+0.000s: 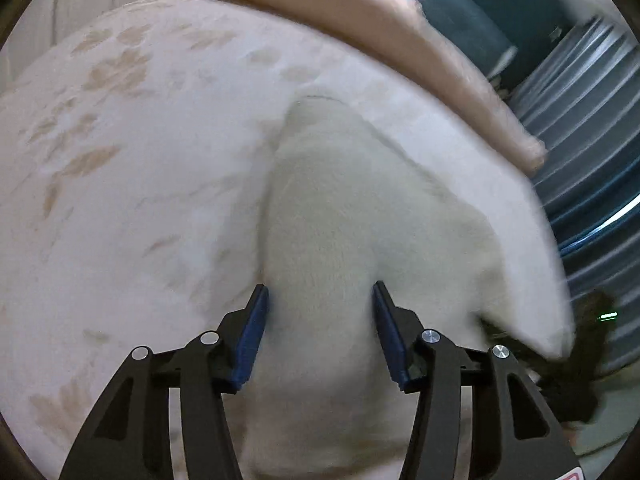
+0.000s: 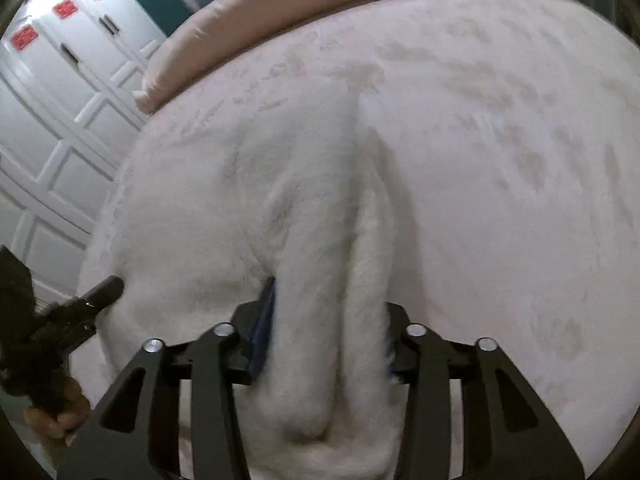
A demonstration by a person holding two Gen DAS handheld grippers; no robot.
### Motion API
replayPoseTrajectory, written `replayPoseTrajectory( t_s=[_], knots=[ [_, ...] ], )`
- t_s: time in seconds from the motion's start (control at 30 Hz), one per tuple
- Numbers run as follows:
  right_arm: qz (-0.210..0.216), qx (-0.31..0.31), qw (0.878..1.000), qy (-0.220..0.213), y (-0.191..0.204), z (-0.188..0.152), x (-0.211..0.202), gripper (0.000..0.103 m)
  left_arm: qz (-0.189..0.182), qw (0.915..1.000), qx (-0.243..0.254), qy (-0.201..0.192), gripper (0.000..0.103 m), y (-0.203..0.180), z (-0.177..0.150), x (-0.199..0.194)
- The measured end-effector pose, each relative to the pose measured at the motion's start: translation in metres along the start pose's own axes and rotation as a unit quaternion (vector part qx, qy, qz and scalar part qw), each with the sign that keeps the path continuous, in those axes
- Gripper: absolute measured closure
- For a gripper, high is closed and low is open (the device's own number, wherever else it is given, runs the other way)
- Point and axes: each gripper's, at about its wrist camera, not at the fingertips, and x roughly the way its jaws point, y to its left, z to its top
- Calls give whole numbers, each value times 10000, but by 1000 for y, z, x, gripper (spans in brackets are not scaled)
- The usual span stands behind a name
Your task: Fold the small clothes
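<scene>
Both grippers (image 1: 320, 300) (image 2: 332, 312) pitched down, fingers seemingly clamping white fleece (image 1: 340, 208).

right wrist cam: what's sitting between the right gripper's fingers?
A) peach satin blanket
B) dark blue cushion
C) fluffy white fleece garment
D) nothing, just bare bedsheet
C: a bunched fold of the fluffy white fleece garment runs down between the blue-padded fingers of the right gripper, while the peach satin blanket lies far off at the bed's edge.

Leaf-print bed (image 1: 132, 184) under fluffy white garment (image 1: 332, 216)
</scene>
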Motion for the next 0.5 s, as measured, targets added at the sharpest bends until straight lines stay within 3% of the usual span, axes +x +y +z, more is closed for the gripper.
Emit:
replayPoseTrajectory(
  t_s=[0.07,0.17,0.23,0.3,0.4,0.43,0.5],
  knots=[
    [-52,-3,9996,-279,7,-1,-24,61,242,9994,129,-213,53,-6,-4,-19],
    [-256,-536,9936,-966,41,-5,-74,63,520,9971,307,-456,54,-20,-8,-49],
    [-204,-739,9913,-1066,56,-8,-83,63,685,9954,478,-478,52,-33,-12,-61],
    [-280,-999,9915,-790,66,-15,-68,67,1025,9925,630,-230,51,-39,-16,-48],
    [-1041,-1105,9882,-184,47,-34,-25,73,1399,9873,741,94,47,-36,-32,-27],
    [-1201,-1118,9863,-146,43,-37,-16,73,1405,9871,763,98,46,-33,-38,-24],
    [-1079,-976,9891,-232,38,-41,-27,73,1488,9859,760,44,42,-30,-47,-24]
  ],
)
